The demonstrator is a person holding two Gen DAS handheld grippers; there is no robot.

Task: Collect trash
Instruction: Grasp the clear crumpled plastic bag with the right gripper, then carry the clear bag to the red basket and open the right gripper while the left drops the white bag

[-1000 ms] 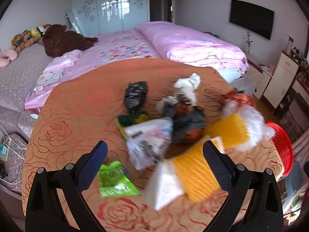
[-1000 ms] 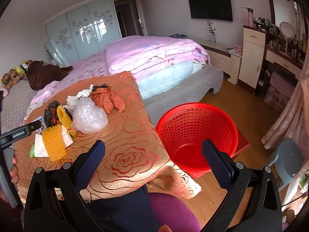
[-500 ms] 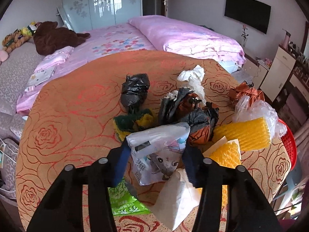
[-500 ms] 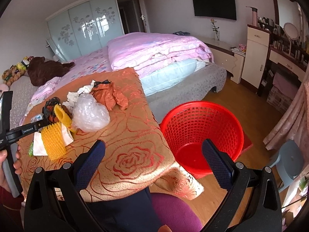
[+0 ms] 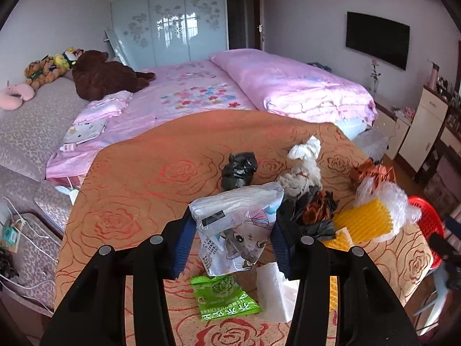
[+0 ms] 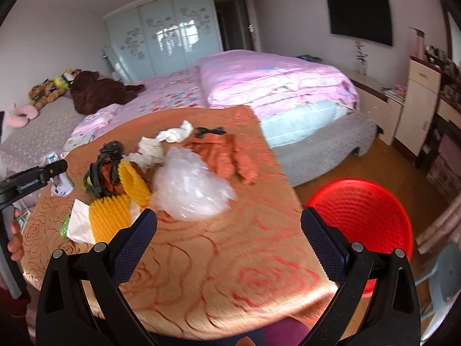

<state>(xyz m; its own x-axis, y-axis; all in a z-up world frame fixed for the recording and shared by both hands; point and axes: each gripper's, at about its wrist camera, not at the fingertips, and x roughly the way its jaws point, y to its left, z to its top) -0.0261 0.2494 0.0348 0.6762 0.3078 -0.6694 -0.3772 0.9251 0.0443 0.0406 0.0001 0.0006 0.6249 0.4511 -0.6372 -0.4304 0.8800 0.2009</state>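
Both wrist cams look down-fwd, close over table (image 5: 138,178); share trash pile, bed.

1. A pink bed (image 5: 201,92) is stretching across the middle of the frame, with a folded pink quilt (image 5: 288,83) lying along its right side.
2. A brown plush bear (image 5: 103,75) is lying at the upper left, beside a pink plush toy (image 5: 15,96) at the far left edge.
3. A frosted wardrobe (image 5: 170,26) with flower patterns is standing at the top centre.
4. A black television (image 5: 377,40) is hanging on the wall at the upper right.
5. A cream cabinet (image 6: 417,101) is standing at the right edge.
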